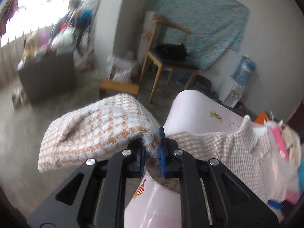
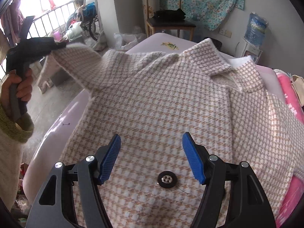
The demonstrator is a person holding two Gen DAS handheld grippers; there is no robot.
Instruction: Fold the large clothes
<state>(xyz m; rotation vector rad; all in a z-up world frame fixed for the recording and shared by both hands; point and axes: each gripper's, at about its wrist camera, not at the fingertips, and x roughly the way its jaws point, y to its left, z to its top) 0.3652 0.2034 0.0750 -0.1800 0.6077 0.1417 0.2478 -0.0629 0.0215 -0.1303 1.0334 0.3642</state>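
Note:
A fuzzy white-and-tan houndstooth jacket (image 2: 161,98) lies spread on a pale pink table (image 2: 57,133), collar at the far side, a black button (image 2: 167,180) near me. My right gripper (image 2: 152,157) is open and empty just above the jacket's body, jaws on either side of the button. My left gripper (image 1: 153,152) is shut on the jacket's sleeve (image 1: 98,131) and holds it lifted off the table's left side. In the right wrist view the left gripper (image 2: 57,45) shows at the far left, held by a hand, with the sleeve (image 2: 76,60) stretched up to it.
A wooden chair (image 2: 169,22) with a black garment stands behind the table. A water dispenser (image 2: 254,32) is at the back right. Pink fabric (image 2: 290,98) lies along the table's right edge. A dark cabinet (image 1: 47,76) and low stool (image 1: 117,87) stand on the floor at left.

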